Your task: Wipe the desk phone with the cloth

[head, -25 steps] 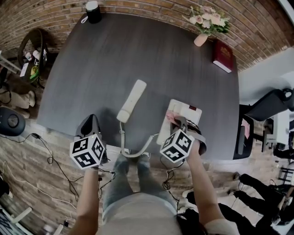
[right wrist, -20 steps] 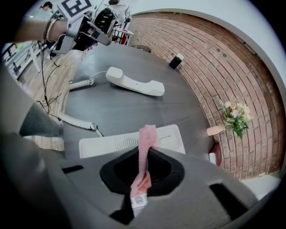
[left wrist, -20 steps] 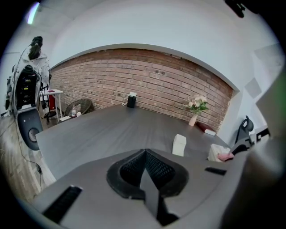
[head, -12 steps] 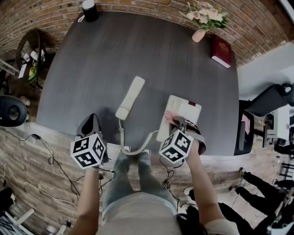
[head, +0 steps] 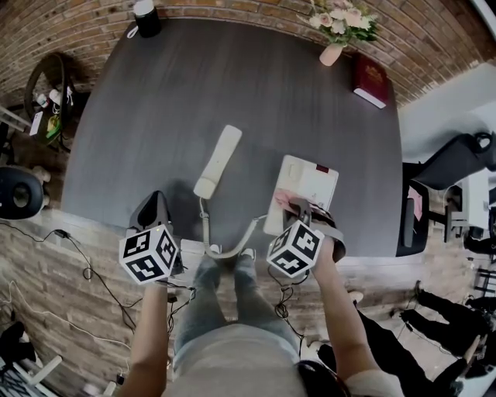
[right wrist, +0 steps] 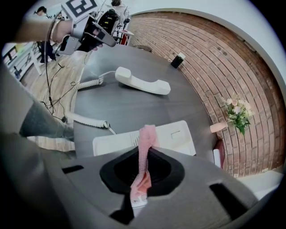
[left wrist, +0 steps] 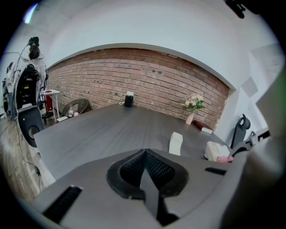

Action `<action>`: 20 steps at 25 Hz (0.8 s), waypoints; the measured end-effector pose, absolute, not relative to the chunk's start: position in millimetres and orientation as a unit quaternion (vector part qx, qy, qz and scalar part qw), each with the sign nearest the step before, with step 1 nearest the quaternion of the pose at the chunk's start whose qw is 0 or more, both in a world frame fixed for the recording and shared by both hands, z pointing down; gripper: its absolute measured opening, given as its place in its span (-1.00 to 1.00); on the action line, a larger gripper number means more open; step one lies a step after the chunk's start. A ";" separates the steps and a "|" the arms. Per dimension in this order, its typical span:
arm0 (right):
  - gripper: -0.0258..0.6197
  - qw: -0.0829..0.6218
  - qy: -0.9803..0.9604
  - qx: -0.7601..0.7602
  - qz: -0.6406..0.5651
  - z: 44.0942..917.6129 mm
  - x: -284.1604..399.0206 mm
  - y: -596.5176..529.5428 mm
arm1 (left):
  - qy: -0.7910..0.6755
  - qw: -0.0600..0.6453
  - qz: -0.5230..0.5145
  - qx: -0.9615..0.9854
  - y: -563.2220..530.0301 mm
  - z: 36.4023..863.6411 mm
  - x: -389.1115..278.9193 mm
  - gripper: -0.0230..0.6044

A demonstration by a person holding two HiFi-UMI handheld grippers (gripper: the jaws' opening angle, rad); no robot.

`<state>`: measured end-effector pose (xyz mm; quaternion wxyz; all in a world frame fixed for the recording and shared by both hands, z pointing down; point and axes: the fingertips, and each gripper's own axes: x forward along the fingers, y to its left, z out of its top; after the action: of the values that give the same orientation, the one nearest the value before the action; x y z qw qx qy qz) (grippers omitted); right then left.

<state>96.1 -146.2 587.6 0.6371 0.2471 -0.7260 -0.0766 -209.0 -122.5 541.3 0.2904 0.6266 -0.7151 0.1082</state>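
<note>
The white desk phone base (head: 306,190) (right wrist: 156,136) lies near the table's front edge at the right. Its handset (head: 218,161) (right wrist: 142,80) lies off the base to the left, joined by a coiled cord (head: 232,246). My right gripper (head: 293,208) (right wrist: 146,134) is shut on a pink cloth (right wrist: 144,156) (head: 285,200), and the cloth's end rests on the base's near edge. My left gripper (head: 153,213) (left wrist: 144,156) hangs shut and empty over the table's front left edge, away from the phone.
A dark oval table (head: 232,93) carries a flower vase (head: 332,53), a red book (head: 370,80) and a black speaker (head: 146,19) along its far side. A black office chair (head: 446,174) stands to the right. Cables lie on the floor at the left.
The view has shifted slightly, so everything on the table sits a little higher in the picture. Both grippers hold about the same places, and the cloth stays on the phone base.
</note>
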 end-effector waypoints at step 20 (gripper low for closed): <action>-0.85 0.637 -0.730 0.242 -0.056 596.9 95.7 -112.1 | -0.696 0.286 0.123 0.647 -120.7 542.9 -205.0 -0.91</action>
<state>95.7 -112.1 596.9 0.6365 0.2417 -0.7302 -0.0565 -205.0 -120.7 542.9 0.2862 0.6470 -0.6959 0.1234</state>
